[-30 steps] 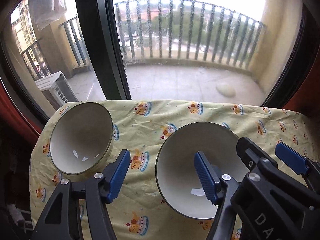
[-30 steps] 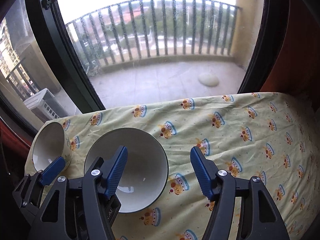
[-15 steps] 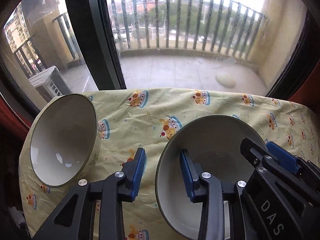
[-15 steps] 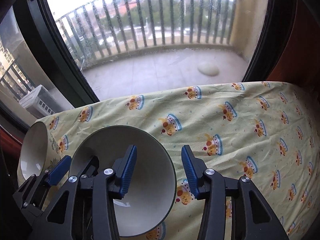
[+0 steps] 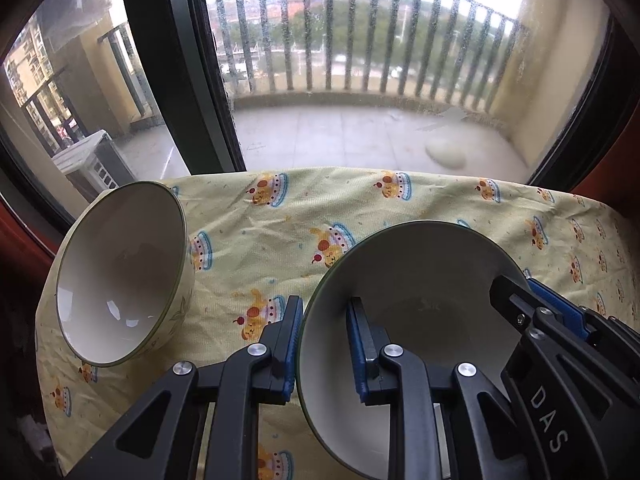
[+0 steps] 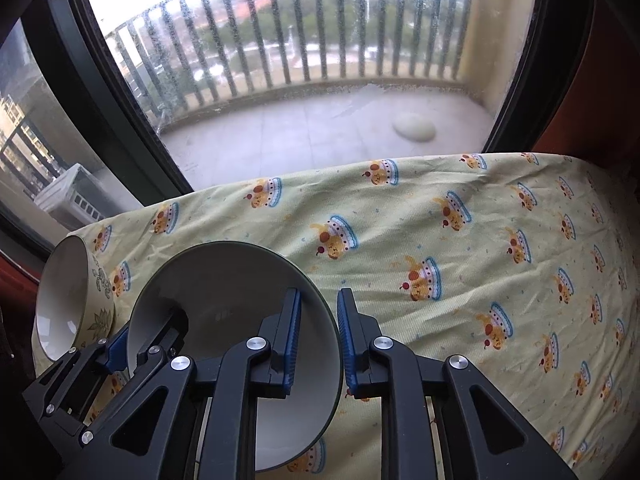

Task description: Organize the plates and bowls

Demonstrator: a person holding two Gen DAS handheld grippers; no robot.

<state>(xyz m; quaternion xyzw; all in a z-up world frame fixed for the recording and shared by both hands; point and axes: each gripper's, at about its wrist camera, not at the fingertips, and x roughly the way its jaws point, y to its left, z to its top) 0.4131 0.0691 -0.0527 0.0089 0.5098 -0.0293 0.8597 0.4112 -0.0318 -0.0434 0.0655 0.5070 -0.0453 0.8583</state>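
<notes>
— Two bowls sit on the counter [image 6: 460, 288], which wears a yellow cloth [image 5: 280, 216] printed with little cakes. Where are they?

— The smaller patterned bowl [image 5: 120, 276] lies at the left end, tipped so its white inside faces the cameras. The wide green-rimmed bowl [image 5: 412, 292] is just right of it, apart from it, and both tongs grip it.

— How do the left tongs [image 5: 326, 352] sit?

— They reach in low from the near side, clamped on the wide bowl's left rim — one blue pad outside the wall, the other inside.

— And the right tongs [image 6: 318, 340]?

— The same on the opposite rim: inner pad against the white inside, outer pad beyond the edge, shut on the wall between them. Each camera catches the other tool across the bowl; the right tool's black body, lettered "DAS", fills the left view's lower right corner.

— Is the bowl level?

— It looks tilted toward the cameras, though the fisheye makes that hard to judge. Whether its base touches the cloth cannot be told.

— Behind the counter?

— A window [image 6: 280, 80] onto a railed balcony [image 5: 360, 136].
</notes>
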